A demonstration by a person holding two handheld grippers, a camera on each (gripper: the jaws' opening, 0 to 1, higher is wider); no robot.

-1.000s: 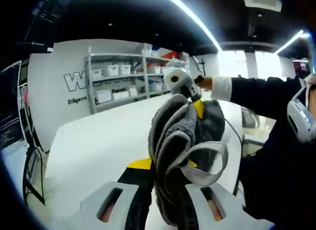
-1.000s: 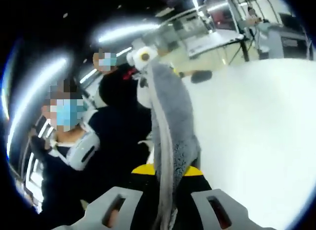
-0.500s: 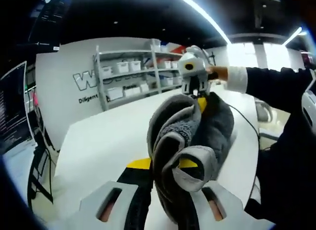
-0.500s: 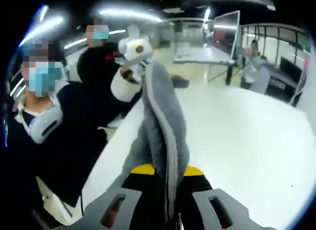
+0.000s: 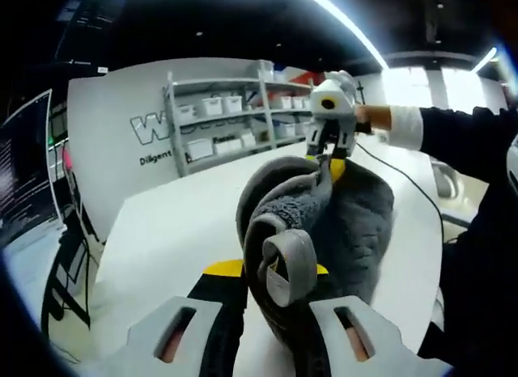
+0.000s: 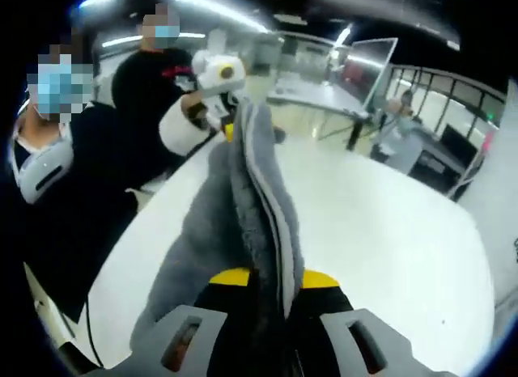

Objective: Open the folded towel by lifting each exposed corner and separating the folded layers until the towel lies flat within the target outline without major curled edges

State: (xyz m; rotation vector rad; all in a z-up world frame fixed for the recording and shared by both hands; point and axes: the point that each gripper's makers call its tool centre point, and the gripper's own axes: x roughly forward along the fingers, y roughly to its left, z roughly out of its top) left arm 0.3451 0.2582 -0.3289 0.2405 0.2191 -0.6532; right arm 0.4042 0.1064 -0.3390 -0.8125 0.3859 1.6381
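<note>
both tools clamped on the grey towel: left tool grips the near edge at 6 o'clock, right tool the far edge, cloth held above the white counter

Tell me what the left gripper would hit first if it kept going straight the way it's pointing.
The left gripper is shut on the gray towel, so towel comes first. Beyond it, the right gripper holds the far end, roughly in line, though depth is unclear.
</note>
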